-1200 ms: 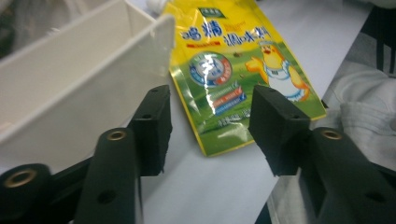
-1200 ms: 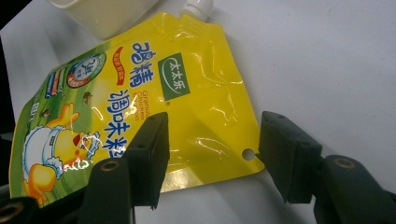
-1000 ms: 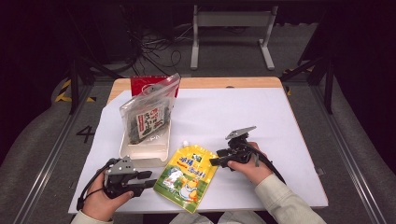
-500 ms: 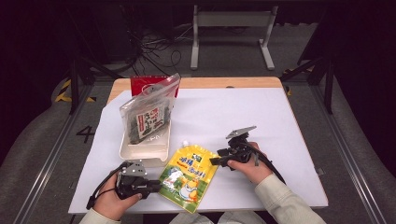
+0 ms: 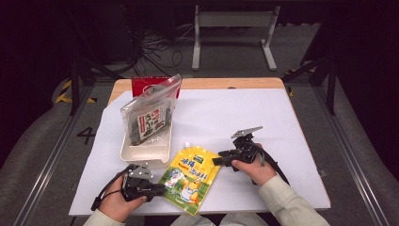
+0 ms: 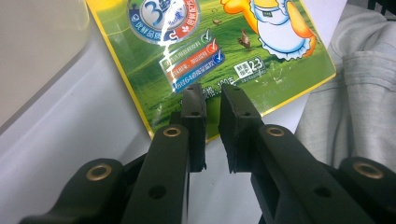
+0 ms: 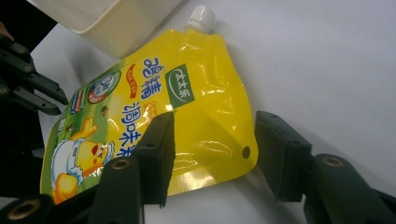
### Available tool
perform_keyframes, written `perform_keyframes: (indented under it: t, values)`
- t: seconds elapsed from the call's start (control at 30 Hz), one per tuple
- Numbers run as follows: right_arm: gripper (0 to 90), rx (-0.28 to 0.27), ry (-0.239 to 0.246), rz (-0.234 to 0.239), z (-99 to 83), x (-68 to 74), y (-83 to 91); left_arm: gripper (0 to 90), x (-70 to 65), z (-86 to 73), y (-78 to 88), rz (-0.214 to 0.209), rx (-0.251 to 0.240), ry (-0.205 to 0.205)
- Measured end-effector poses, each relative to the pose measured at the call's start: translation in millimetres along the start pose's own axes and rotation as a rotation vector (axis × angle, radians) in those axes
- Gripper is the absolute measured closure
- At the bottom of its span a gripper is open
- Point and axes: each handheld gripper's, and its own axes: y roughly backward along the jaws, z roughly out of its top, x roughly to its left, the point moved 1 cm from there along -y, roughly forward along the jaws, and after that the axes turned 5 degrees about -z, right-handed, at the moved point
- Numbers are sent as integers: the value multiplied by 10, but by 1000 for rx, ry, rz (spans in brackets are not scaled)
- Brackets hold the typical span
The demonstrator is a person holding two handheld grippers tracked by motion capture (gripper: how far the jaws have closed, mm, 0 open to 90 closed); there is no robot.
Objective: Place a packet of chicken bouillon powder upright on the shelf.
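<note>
high view: yellow spout pouch [image 5: 191, 178] flat on the white table cover [image 5: 263, 122], near edge, between both hands, white cap toward the far side. just beyond its far left corner, a cream tub [image 5: 146, 146] with a clear bag of dark snacks [image 5: 148, 114] standing in it, a red packet [image 5: 153, 85] behind that. left gripper [image 5: 159, 189] held low at the pouch's near left edge, tips touching that edge. right gripper [image 5: 217, 160] at the pouch's right edge, pointing left, a grey plate on top, cable trailing off to the near right.

left gripper view: black jaws drawn nearly together, a narrow slit left between the pads, having just been closing. tips lying over the pouch's [image 6: 219, 51] green lower corner by its yellow border; whether the film is pinched between the pads cannot be told, since the slit looks bare where it shows. cream tub wall [image 6: 37, 46] at the upper left, grey sleeve [image 6: 359, 102] at the right.

right gripper view: jaws standing well apart, having just been closing somewhat, the pouch's [image 7: 187, 116] corner with its small punched hole lying between them. left pad over the yellow film, right pad clear of the edge, over bare table cover. white cap [image 7: 201, 17] at the top, beside the tub [image 7: 116, 23]. other gripper [image 7: 63, 105] at the far left, tips together at the pouch's edge.
</note>
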Motion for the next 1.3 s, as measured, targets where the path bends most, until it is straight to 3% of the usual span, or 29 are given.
perform_keyframes:
  t: [0.17,0.27,0.5,0.83,1.0,1.1,1.3]
  values:
    - [516,28,-8,15,-21,13,-33,807,-2,2,-10,-8,3,3]
    - [514,24,-21,39,-20,32,-40,810,-7,5,-20,-15,8,6]
    - [502,27,-22,44,-24,63,-76,818,-9,8,-33,-17,12,7]
    - [556,-2,-88,118,-11,23,-11,824,-32,10,-69,-36,24,11]
    - [620,13,-106,104,-30,-10,-16,826,-25,17,-72,-28,31,4]
    - [605,34,-102,72,-44,-7,-63,830,-21,18,-72,-29,27,7]
    - [574,55,-159,88,-67,-46,-105,844,-14,16,-75,-37,27,13]
